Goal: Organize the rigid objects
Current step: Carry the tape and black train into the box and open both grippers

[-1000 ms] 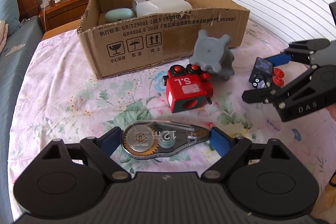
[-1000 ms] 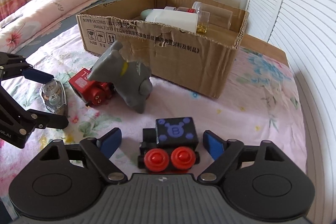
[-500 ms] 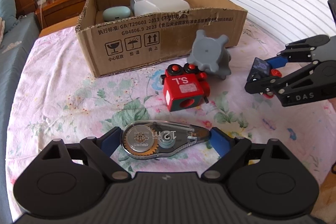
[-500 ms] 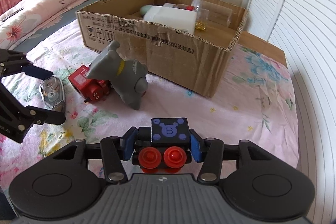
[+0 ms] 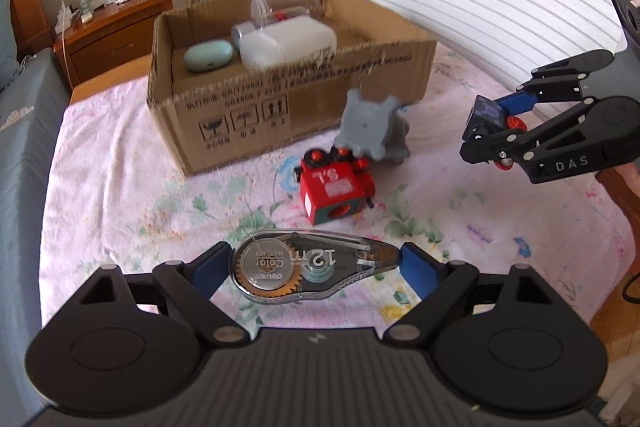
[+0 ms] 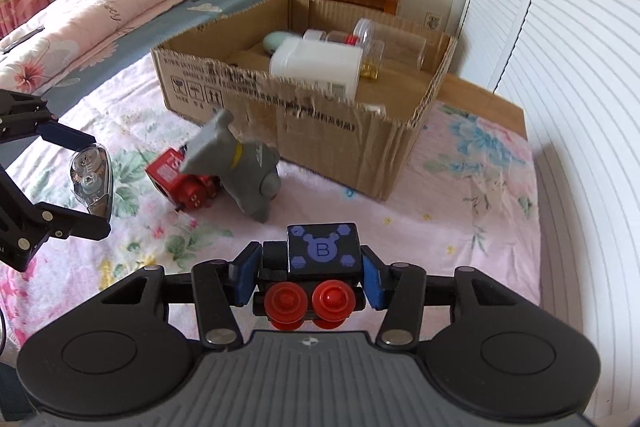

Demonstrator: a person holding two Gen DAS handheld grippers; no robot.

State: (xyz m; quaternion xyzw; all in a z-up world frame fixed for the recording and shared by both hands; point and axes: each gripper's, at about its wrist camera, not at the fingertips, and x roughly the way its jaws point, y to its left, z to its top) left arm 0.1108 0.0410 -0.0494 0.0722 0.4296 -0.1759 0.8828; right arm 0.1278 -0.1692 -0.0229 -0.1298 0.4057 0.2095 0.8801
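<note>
pink floral bedspread (image 5: 120,195), cardboard box (image 5: 240,119), red toy block (image 5: 334,193), grey toy (image 5: 370,131) resting on it

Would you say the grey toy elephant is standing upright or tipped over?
Tipped over: the grey toy elephant leans on the red toy train, one round foot facing sideways.

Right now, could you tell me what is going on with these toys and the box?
A person is tidying items into the cardboard box. The left gripper grips a correction tape dispenser; the right gripper is shut on a black toy block. A red toy block and a grey toy lie on the bedspread.
</note>
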